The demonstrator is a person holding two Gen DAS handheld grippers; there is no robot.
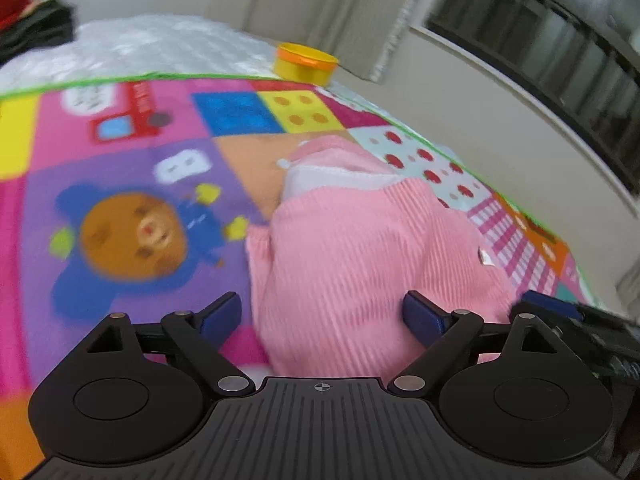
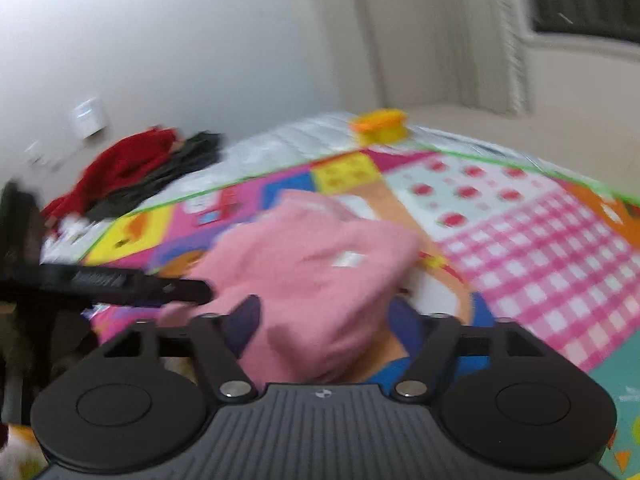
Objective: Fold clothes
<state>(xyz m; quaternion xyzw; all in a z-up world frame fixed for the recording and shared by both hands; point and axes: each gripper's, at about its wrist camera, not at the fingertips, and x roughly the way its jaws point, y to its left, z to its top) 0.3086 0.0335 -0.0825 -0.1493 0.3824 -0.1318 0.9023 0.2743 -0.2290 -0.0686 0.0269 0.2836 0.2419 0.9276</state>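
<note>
Left wrist view: left tongs and right tongs are standing apart, gripping nothing, apparently releasing the folded pink garment onto the mat.

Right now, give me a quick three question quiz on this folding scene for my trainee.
1. True or false: the pink garment lies on the colourful play mat.
2. What stands past the mat's far edge? A) yellow tub with orange lid B) blue bucket C) green bottle
3. Fill in: the left gripper's jaws stand ____, and so do the right gripper's.

Key: 1 true; 2 A; 3 open, the pink cloth lying between the fingers, which do not press on it.
</note>
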